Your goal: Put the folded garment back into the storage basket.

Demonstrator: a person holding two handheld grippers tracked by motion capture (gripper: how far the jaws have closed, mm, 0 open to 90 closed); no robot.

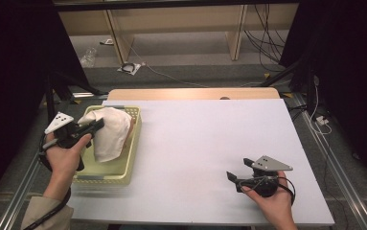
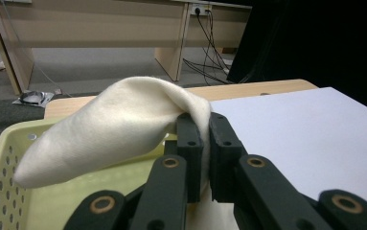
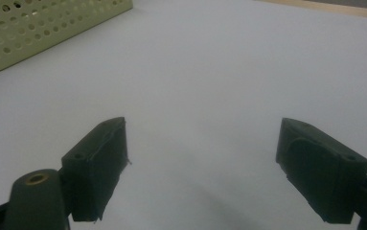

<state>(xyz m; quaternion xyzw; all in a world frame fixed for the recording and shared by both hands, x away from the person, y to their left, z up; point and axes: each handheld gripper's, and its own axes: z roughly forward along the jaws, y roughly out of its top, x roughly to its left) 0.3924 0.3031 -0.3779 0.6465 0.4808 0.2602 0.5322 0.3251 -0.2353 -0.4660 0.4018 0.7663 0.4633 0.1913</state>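
Note:
A cream cloth (image 1: 109, 132) hangs over the pale yellow perforated basket (image 1: 123, 170) at the table's left. My left gripper (image 1: 98, 124) is shut on a fold of that cloth, holding it lifted above the basket. In the left gripper view the black jaws pinch the cloth (image 2: 119, 124) at its right end, at my left gripper (image 2: 206, 127), and the rest droops to the left over the basket (image 2: 4, 191). My right gripper (image 1: 236, 171) rests low over the white table near the front right, pointing left. Its jaws stand wide apart at my right gripper (image 3: 202, 139) with nothing between them.
A white sheet (image 1: 205, 143) covers the tabletop, with a wooden strip (image 1: 190, 93) along its far edge. The basket corner (image 3: 37, 24) lies ahead of the right gripper at upper left. Beyond the table are floor cables (image 1: 267, 45), desk legs and dark curtains on both sides.

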